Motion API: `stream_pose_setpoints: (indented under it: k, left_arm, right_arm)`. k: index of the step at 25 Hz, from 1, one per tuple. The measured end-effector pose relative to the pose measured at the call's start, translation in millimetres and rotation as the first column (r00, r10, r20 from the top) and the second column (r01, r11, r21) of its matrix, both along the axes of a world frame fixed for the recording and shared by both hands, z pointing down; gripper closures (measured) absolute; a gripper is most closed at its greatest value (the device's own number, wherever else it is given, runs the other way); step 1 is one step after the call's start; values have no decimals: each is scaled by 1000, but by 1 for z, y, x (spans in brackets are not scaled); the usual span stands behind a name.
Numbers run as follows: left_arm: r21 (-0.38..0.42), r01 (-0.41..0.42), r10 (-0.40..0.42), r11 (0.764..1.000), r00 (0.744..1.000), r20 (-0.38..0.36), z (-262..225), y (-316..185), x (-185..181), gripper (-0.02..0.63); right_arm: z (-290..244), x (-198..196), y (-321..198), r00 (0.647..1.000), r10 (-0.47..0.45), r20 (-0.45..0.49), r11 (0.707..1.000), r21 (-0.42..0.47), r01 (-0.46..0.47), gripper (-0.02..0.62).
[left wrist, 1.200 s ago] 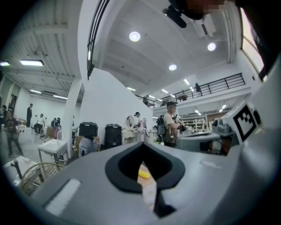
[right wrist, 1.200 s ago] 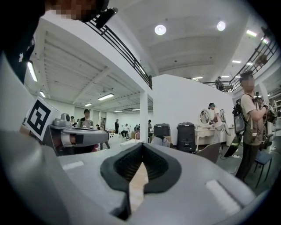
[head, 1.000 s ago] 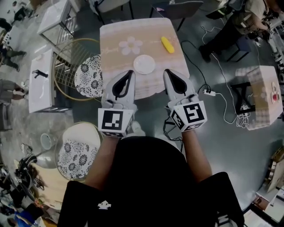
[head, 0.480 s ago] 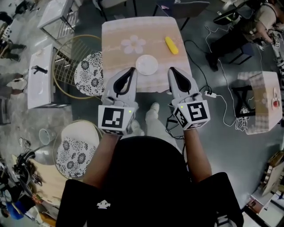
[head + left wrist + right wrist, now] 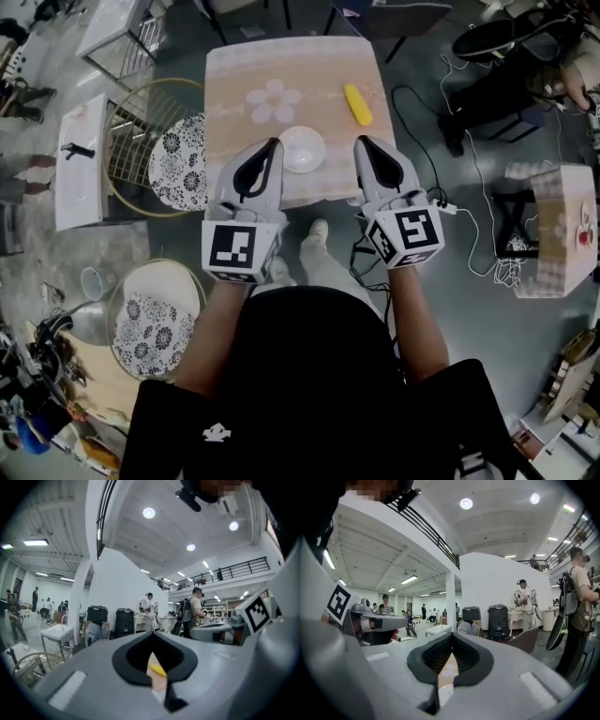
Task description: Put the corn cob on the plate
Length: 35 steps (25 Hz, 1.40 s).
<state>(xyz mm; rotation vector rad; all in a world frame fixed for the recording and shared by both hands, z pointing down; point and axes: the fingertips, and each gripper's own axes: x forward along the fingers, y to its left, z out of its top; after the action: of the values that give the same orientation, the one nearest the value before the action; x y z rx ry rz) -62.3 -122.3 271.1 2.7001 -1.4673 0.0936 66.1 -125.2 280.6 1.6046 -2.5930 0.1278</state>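
Corn cob [image 5: 355, 103] beyond right gripper [image 5: 361, 142]

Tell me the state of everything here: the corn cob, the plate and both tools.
corn cob: lying on the table, apart from the plate.
plate: empty, on the table.
left tool: shut, holding nothing.
right tool: shut, holding nothing.

The head view looks steeply down from behind both jaws. Each gripper view faces level, close behind its own jaws. Beyond the tips all share the desk [image 5: 234, 75], the left also the corn cob [image 5: 356, 103].
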Motion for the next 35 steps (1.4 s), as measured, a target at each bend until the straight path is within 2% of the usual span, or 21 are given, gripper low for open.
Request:
stream_pose_setpoints:
  k: [17,35]
  left_arm:
    - [-76,55,-51,996,998,42,33,-76,48,597]
    - [-204,96,-81,974,993,80,100,-115,63,597]
  right_arm:
    - [55,66,-102,1000,7,8,995,-103,-6,594]
    - [177,100,-176,999,33,-34,959,-280,-41,584]
